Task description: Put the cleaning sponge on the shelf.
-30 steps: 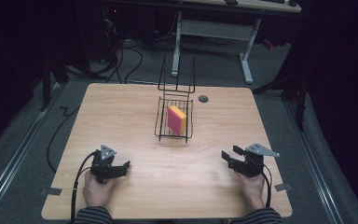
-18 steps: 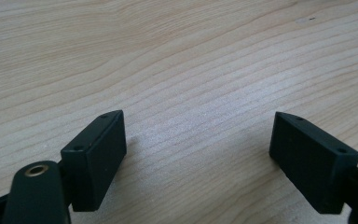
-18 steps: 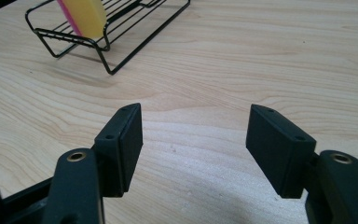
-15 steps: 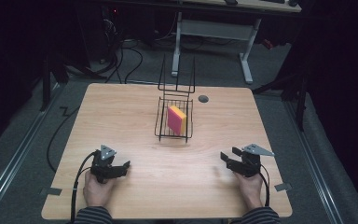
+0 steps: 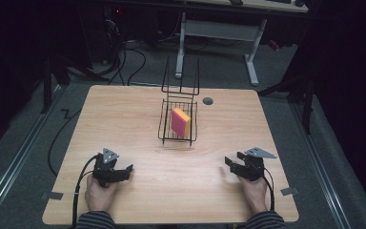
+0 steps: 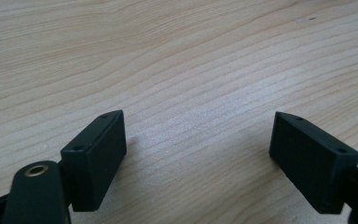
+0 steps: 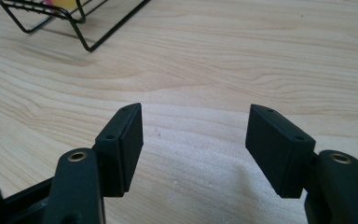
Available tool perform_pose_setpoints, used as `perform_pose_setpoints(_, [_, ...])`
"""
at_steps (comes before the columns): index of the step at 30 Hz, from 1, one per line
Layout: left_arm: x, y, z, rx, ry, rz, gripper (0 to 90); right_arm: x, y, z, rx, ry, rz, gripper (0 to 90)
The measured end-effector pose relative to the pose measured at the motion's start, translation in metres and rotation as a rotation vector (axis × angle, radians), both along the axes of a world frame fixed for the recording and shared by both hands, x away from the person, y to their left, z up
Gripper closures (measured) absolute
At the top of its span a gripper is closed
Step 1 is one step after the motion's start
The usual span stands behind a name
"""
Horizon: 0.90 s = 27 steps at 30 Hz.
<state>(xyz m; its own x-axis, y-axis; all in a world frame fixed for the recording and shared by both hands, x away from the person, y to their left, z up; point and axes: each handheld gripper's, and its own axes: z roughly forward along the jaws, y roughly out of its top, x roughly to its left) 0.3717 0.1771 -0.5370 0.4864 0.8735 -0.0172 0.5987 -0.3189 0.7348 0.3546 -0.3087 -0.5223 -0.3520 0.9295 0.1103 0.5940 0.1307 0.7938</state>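
Both grippers are being held low over the wooden table (image 5: pixel 124 124), near the person's edge, well apart from each other.

L gripper (image 5: pixel 128 169): being held in the left hand (image 5: pixel 99 195), jaws pointing toward table centre. In the left gripper view the L gripper is seen w/ jaws spread wide, nothing but bare wood grain being shown between them. One pad (image 6: pixel 95 158) is sitting at lower left of that view, the other at far right. Nothing is being gripped.

R gripper (image 5: pixel 228 162): being held in the right hand (image 5: pixel 255 193), jaws pointing inward/left across the table. In the right gripper view the jaws are being kept apart, gap is empty, only tabletop behind. One pad (image 7: pixel 121 149) is seen at left of centre. Nothing is being gripped.

Wire rack (image 5: pixel 164 129): black, standing at table centre toward the far side, well apart from both grippers. Its corner is also being caught at top left of the right gripper view. Sponge (image 5: pixel 181 122): pink + yellow, standing on edge inside the rack, leaning slightly. Not being touched by either gripper.

A round cable hole (image 5: pixel 208 101) is sitting just right of the rack, near the far edge. Cables are trailing from both grippers back toward the person.
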Motion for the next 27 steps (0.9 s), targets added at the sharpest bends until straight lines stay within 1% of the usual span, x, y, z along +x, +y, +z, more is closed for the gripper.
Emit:
perform_pose_setpoints(2, [0.0, 0.0, 0.0, 0.0, 0.0, 0.0, 19.2, 0.001, 0.001, -0.001, -0.007, 0.013, -0.006, 37.2])
perform_pose_setpoints(7, [0.0, 0.0, 0.0, 0.0, 0.0, 0.0, 19.1, 0.003, 0.002, -0.004, -0.035, 0.021, -0.008, 37.1])
perform_pose_setpoints(10, [0.0, 0.0, 0.0, 0.0, 0.0, 0.0, 19.2, 0.005, 0.003, -0.006, -0.042, 0.036, -0.009, 36.9])
perform_pose_setpoints(11, [0.0, 0.0, 0.0, 0.0, 0.0, 0.0, 19.2, 0.005, 0.005, -0.007, -0.056, 0.05, -0.014, 36.8])
perform_pose_setpoints(12, [0.0, 0.0, 0.0, 0.0, 0.0, 0.0, 19.2, 0.005, 0.005, -0.007, -0.056, 0.05, -0.014, 36.8])
perform_pose_setpoints(13, [0.0, 0.0, 0.0, 0.0, 0.0, 0.0, 19.1, 0.004, 0.007, -0.007, -0.074, 0.045, -0.01, 36.7])
perform_pose_setpoints(14, [0.0, 0.0, 0.0, 0.0, 0.0, 0.0, 19.2, 0.004, 0.007, -0.007, -0.074, 0.045, -0.01, 36.7])
perform_pose_setpoints(15, [0.0, 0.0, 0.0, 0.001, -0.001, 0.0, 19.2, 0.005, 0.009, -0.008, -0.096, 0.064, -0.006, 35.6])
perform_pose_setpoints(16, [0.0, 0.0, 0.0, 0.001, 0.0, 0.0, 19.2, 0.006, 0.01, -0.008, -0.123, 0.07, 0.0, 34.8])
perform_pose_setpoints(17, [0.0, 0.0, 0.0, 0.001, 0.0, 0.0, 19.2, 0.006, 0.01, -0.008, -0.123, 0.07, 0.0, 34.8])
perform_pose_setpoints(18, [0.0, 0.0, 0.0, 0.001, 0.0, 0.0, 19.2, 0.005, 0.013, -0.008, -0.159, 0.064, 0.006, 34.2])
perform_pose_setpoints(19, [0.0, 0.0, 0.0, 0.0, 0.0, 0.0, 19.2, 0.005, 0.015, -0.008, -0.165, 0.06, 0.017, 34.1])
perform_pose_setpoints(20, [0.0, 0.0, 0.0, 0.0, 0.0, 0.0, 19.2, 0.005, 0.014, -0.008, -0.157, 0.064, 0.015, 34.1])
perform_pose_setpoints(27, [0.0, 0.0, 0.0, 0.0, 0.0, 0.0, 19.2, 0.005, 0.014, -0.008, -0.162, 0.062, 0.014, 33.8])
